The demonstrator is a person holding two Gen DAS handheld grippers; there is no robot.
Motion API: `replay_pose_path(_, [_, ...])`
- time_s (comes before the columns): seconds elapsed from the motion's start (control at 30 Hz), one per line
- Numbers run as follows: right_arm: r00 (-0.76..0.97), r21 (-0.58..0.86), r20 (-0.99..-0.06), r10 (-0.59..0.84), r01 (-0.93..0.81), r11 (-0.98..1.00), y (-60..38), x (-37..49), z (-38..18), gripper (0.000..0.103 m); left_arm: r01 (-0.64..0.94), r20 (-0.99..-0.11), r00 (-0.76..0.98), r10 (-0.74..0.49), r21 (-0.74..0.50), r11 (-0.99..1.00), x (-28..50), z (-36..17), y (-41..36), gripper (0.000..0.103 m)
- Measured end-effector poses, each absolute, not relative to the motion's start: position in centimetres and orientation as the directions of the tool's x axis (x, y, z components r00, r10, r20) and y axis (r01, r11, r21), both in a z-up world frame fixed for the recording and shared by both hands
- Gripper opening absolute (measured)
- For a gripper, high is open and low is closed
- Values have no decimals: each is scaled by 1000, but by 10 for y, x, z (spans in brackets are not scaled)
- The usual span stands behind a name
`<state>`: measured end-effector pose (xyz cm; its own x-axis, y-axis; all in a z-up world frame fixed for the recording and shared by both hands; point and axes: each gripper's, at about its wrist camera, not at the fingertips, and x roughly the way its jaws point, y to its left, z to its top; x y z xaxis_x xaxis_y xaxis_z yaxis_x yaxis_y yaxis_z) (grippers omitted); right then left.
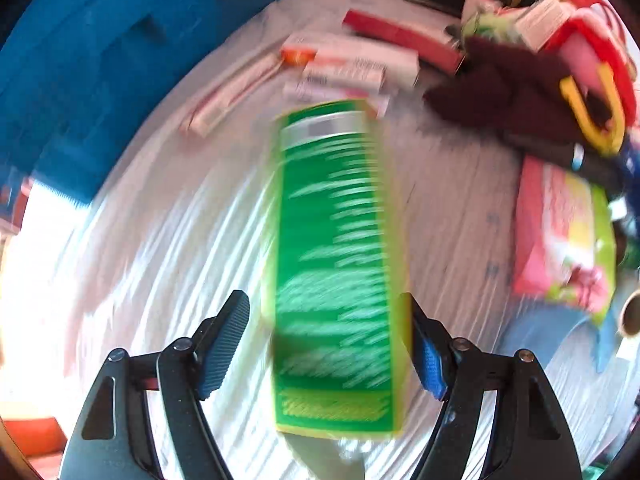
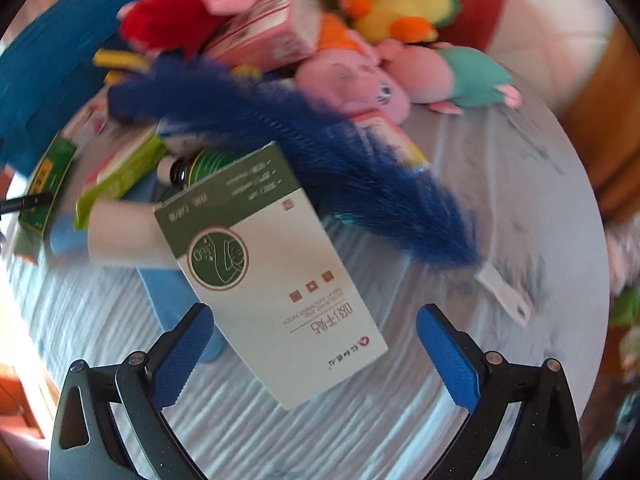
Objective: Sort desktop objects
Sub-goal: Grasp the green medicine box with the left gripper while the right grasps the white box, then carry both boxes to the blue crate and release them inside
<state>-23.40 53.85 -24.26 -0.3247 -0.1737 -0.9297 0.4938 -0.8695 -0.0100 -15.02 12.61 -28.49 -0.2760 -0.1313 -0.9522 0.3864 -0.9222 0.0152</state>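
In the left wrist view a tall green box (image 1: 336, 264) with white print stands between the fingers of my left gripper (image 1: 328, 344). The jaws are wide open and a gap shows on the left side of the box; the frame is blurred. In the right wrist view a white and dark-green box (image 2: 272, 280) lies tilted on the white cloth between the fingers of my right gripper (image 2: 316, 352). The jaws are wide open and clear of the box on the right side.
Left wrist view: several white and red boxes (image 1: 352, 64), a dark maroon cloth (image 1: 508, 92), a red basket (image 1: 592, 40), a pink-green pack (image 1: 568, 240), a blue bin (image 1: 100, 52). Right wrist view: a blue feather duster (image 2: 320, 148), plush toys (image 2: 360, 80), a cardboard tube (image 2: 124, 236).
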Motion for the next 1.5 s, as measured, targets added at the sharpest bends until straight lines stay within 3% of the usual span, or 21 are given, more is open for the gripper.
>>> replay_pose_path(0.17, [-279, 3, -935, -217, 608, -794, 525, -246, -264, 103, 454, -954, -250, -166, 36, -890, -143, -292, 131, 75])
replay_pose_path(0.47, [-260, 72, -930, -259, 562, -824, 536, -255, -260, 103, 404, -944, -256, -206, 89, -910, -190, -280, 138, 75])
replay_pose_path(0.5, [-265, 65, -930, -253, 560, -826, 534, -257, -259, 102, 407, -951, -234, -199, 90, -909, -197, -285, 136, 72])
replay_pose_path(0.53, [-270, 62, -929, -253, 558, -827, 533, -257, -259, 96, 409, -954, -222, -203, 98, -907, -188, -281, 133, 55])
replay_pose_path(0.57, [-271, 68, -927, -260, 560, -826, 531, -257, -259, 88, 407, -956, -215, -200, 98, -908, -190, -283, 132, 55])
replay_pose_path(0.7, [-281, 66, -924, -258, 547, -834, 526, -250, -255, 85, 377, -949, -244, -198, 96, -921, -189, -274, 133, 53])
replay_pose_path(1.1, [-479, 85, -834, -274, 379, -921, 522, -225, -176, 80, 285, -858, -482, -177, 37, -958, -134, -188, 121, 52])
replay_pose_path(1.13, [-501, 77, -823, -267, 367, -927, 516, -224, -168, 76, 274, -850, -498, -173, 35, -961, -141, -186, 121, 52])
replay_pose_path(1.17, [-526, 68, -811, -257, 352, -934, 511, -219, -160, 57, 257, -839, -518, -168, 35, -966, -139, -179, 121, 52])
replay_pose_path(1.2, [-540, 77, -799, -264, 343, -936, 505, -215, -153, 21, 236, -823, -543, -163, 37, -971, -139, -171, 119, 52])
replay_pose_path(1.23, [-552, 89, -791, -263, 322, -943, 502, -212, -147, 19, 220, -811, -562, -159, 39, -975, -137, -164, 120, 52])
replay_pose_path(1.37, [-534, 110, -808, -248, 276, -955, 489, -213, -142, 20, 184, -797, -589, -136, 32, -982, -133, -151, 124, 52])
replay_pose_path(1.4, [-516, 107, -823, -238, 271, -957, 487, -213, -146, 30, 177, -802, -584, -130, 30, -984, -135, -154, 126, 52])
replay_pose_path(1.43, [-502, 100, -836, -223, 261, -960, 488, -213, -151, 48, 178, -806, -578, -131, 32, -984, -132, -156, 127, 52])
replay_pose_path(1.47, [-494, 88, -847, -197, 234, -968, 492, -212, -158, 60, 179, -811, -569, -133, 36, -983, -132, -161, 127, 52])
replay_pose_path(1.5, [-480, 80, -860, -173, 207, -975, 498, -210, -166, 81, 182, -820, -557, -131, 34, -983, -133, -170, 127, 52])
